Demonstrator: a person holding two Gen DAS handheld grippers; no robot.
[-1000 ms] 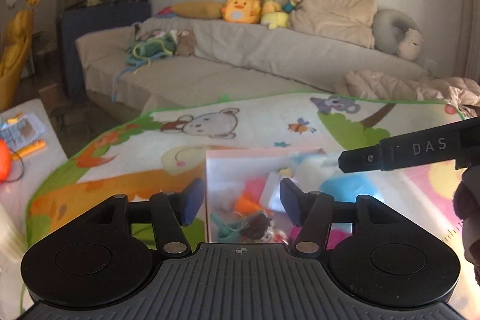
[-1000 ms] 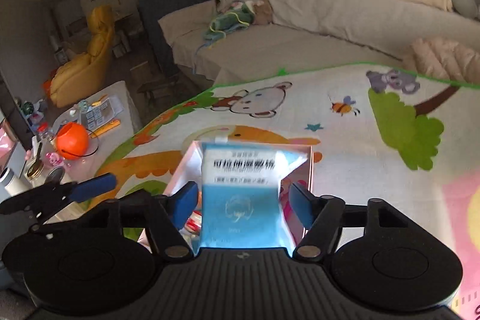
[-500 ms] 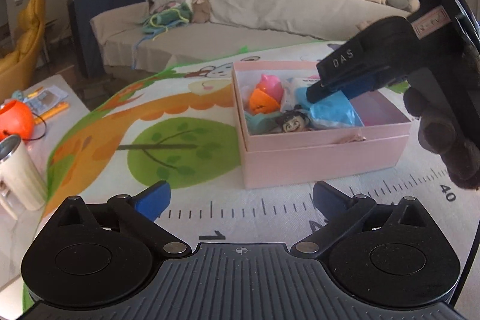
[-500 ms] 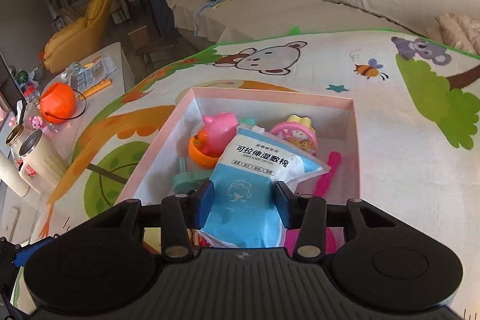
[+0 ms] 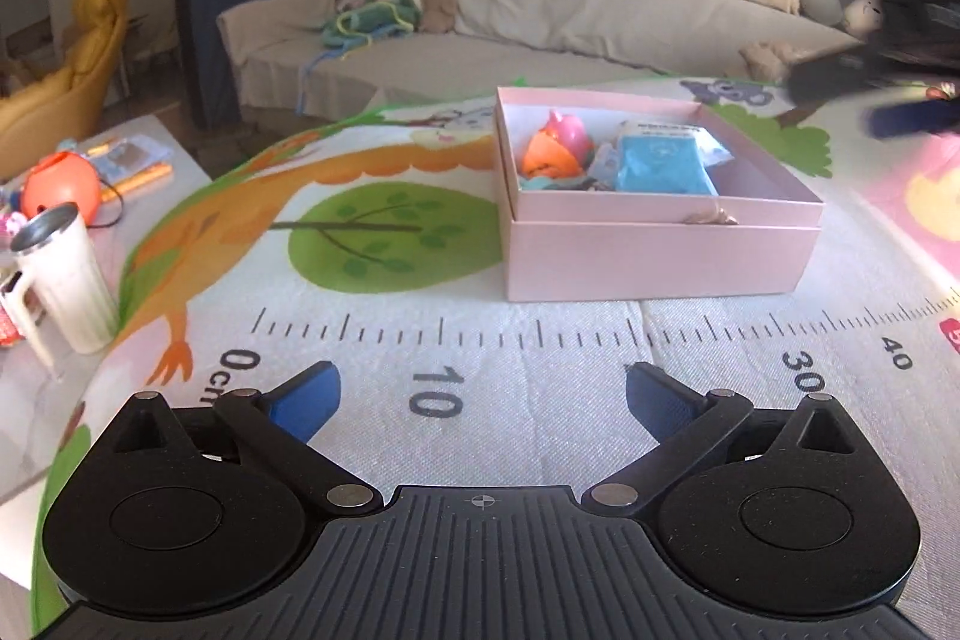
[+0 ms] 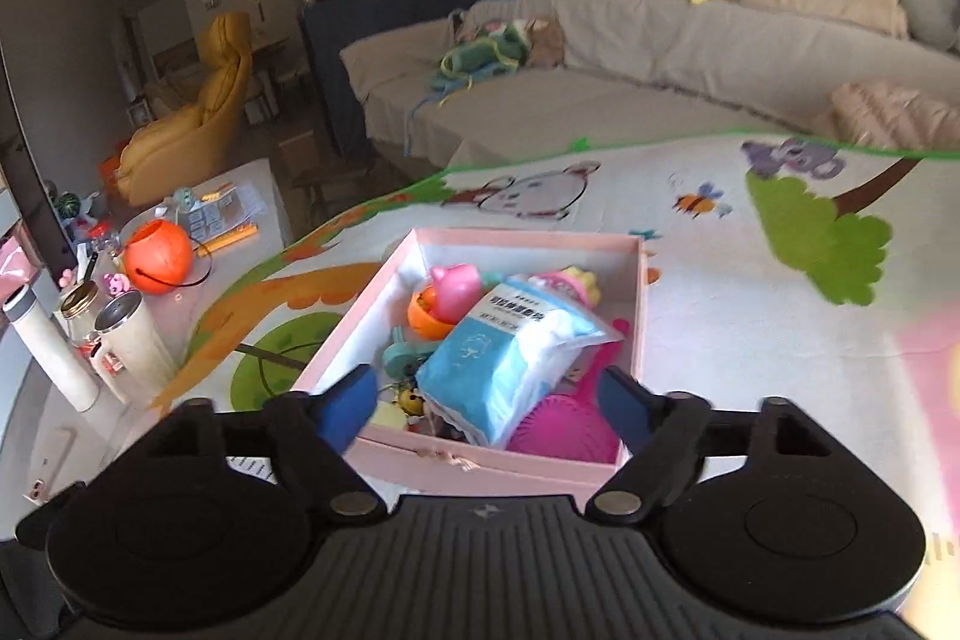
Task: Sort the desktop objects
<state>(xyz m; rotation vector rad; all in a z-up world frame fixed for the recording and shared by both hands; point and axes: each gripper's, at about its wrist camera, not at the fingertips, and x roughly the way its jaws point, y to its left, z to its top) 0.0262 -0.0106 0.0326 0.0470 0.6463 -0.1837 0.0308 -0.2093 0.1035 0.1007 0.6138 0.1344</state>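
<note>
A pink box (image 5: 660, 250) (image 6: 528, 460) stands on the cartoon play mat. In it lie a blue and white packet (image 6: 510, 358) (image 5: 660, 166), a pink and orange toy (image 6: 447, 295) (image 5: 555, 151), a magenta brush (image 6: 564, 430) and other small toys. My right gripper (image 6: 483, 400) hangs above the box's near edge, its jaws opening, the packet lying free below them. My left gripper (image 5: 480, 391) is open over the mat's ruler print, short of the box, nothing between its fingers. The right gripper shows blurred at the left wrist view's right edge (image 5: 888, 94).
A side table at the left holds a white mug (image 5: 66, 274) (image 6: 138, 340), an orange pumpkin bucket (image 6: 159, 259), a white bottle (image 6: 51, 346), a jar and a phone (image 6: 51, 466). A grey sofa (image 6: 660, 58) with plush toys stands behind the mat.
My right gripper let go of the blue packet, which now lies in the box, and drew back. My left gripper opened wide and pulled back from the box, lower over the ruler print.
</note>
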